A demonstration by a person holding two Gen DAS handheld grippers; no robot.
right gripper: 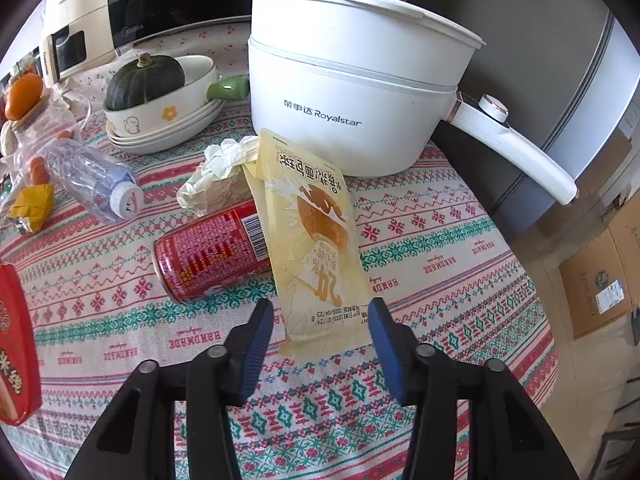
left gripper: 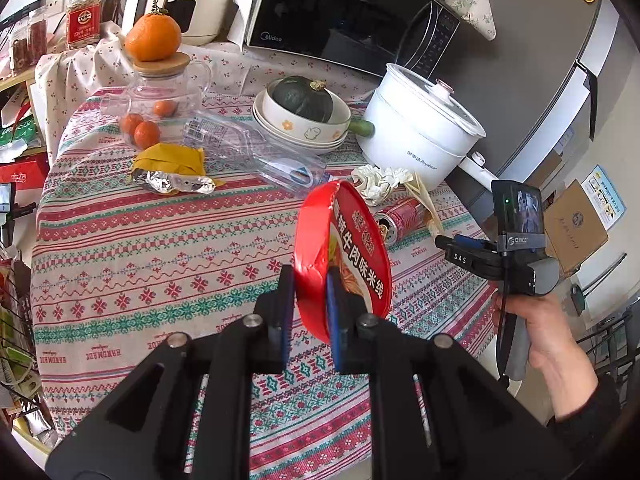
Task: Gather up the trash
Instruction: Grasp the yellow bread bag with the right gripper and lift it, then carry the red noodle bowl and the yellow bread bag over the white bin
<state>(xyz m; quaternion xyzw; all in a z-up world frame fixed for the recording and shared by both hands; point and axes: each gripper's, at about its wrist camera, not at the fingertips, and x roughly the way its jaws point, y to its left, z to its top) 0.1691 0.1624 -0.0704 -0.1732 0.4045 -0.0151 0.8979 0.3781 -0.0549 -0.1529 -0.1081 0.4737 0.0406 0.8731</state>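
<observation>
My left gripper (left gripper: 310,280) is shut on the rim of a red instant-noodle bowl (left gripper: 344,248) and holds it tilted above the table; the bowl also shows at the left edge of the right wrist view (right gripper: 14,344). My right gripper (right gripper: 320,316) is open, its fingers on either side of the near end of a yellow bread wrapper (right gripper: 316,240) lying flat. Next to the wrapper lie a red can (right gripper: 212,252), crumpled paper (right gripper: 216,176), and a clear plastic bottle (right gripper: 96,184). A yellow foil wrapper (left gripper: 172,168) lies further left.
A white Royalstar pot (right gripper: 352,80) stands right behind the wrapper, its handle pointing right. Stacked bowls hold a green squash (right gripper: 144,80). A glass teapot (left gripper: 168,92) with oranges, a microwave (left gripper: 344,12) and jars stand at the back. The table edge drops off to the right, with cardboard boxes (right gripper: 600,272) below.
</observation>
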